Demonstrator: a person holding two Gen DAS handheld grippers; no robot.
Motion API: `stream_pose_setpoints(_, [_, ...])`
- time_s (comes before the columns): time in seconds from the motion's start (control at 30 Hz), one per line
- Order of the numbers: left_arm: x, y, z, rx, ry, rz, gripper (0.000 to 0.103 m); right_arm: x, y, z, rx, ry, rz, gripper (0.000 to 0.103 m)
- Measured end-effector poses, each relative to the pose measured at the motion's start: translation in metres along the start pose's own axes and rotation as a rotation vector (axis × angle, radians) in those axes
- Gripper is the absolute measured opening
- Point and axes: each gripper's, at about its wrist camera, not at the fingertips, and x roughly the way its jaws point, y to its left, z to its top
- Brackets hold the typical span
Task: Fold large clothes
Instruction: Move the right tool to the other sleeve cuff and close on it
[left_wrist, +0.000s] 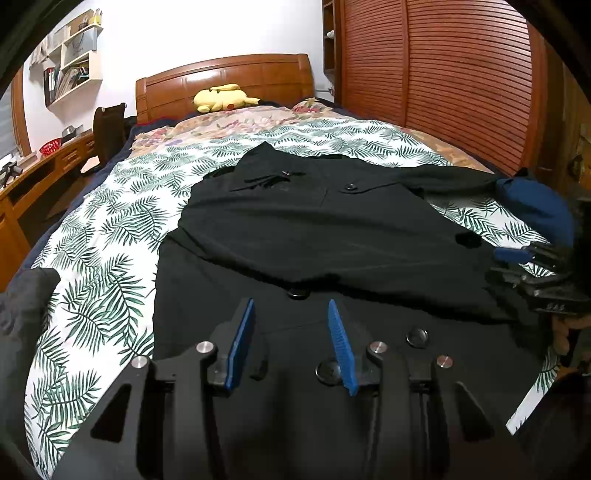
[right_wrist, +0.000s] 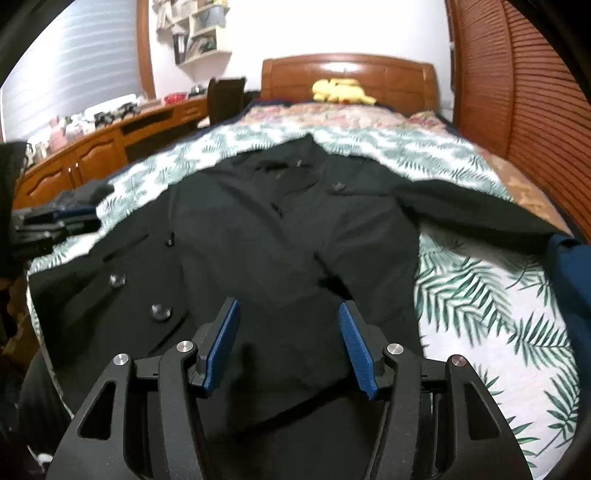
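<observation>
A large black coat (left_wrist: 314, 229) with round buttons lies spread on the leaf-print bed cover (left_wrist: 110, 229), collar toward the headboard. One front panel is folded across the body, and one sleeve (left_wrist: 443, 177) stretches out to the right. My left gripper (left_wrist: 291, 302) hovers open over the coat's lower front, with nothing between its blue pads. In the right wrist view the coat (right_wrist: 258, 240) fills the middle. My right gripper (right_wrist: 289, 303) stands open above its hem, pads apart and clear of the cloth. That gripper also shows at the right edge of the left wrist view.
A dark blue garment (left_wrist: 535, 206) lies by the end of the sleeve. A yellow plush toy (left_wrist: 221, 98) rests against the wooden headboard (left_wrist: 221, 79). A slatted wardrobe (left_wrist: 461, 74) runs along the right. A wooden desk (right_wrist: 92, 147) and a chair (left_wrist: 109, 129) stand to the left.
</observation>
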Motion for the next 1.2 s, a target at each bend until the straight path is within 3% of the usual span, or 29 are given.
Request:
stream_pose_setpoints(0.3, [-0.020,-0.004,0.004,-0.012,-0.023,0.040,0.040,0.030,-0.016,-0.015,0.048,0.115,0.053,0.057])
stream_pose_setpoints(0.67, [-0.034,-0.005,0.009,-0.007,-0.030,0.095,0.040,0.031,-0.016,-0.016,0.048,0.106,0.074,0.058])
stream_pose_setpoints(1.03, [-0.013,-0.003,0.025,-0.024,-0.063,0.046,0.040,0.025,-0.018,-0.019,0.060,0.070,0.071,0.059])
stream_pose_setpoints(1.2, [-0.005,-0.012,0.039,0.014,-0.084,0.003,0.040,0.008,-0.022,-0.018,0.092,0.032,0.019,0.059])
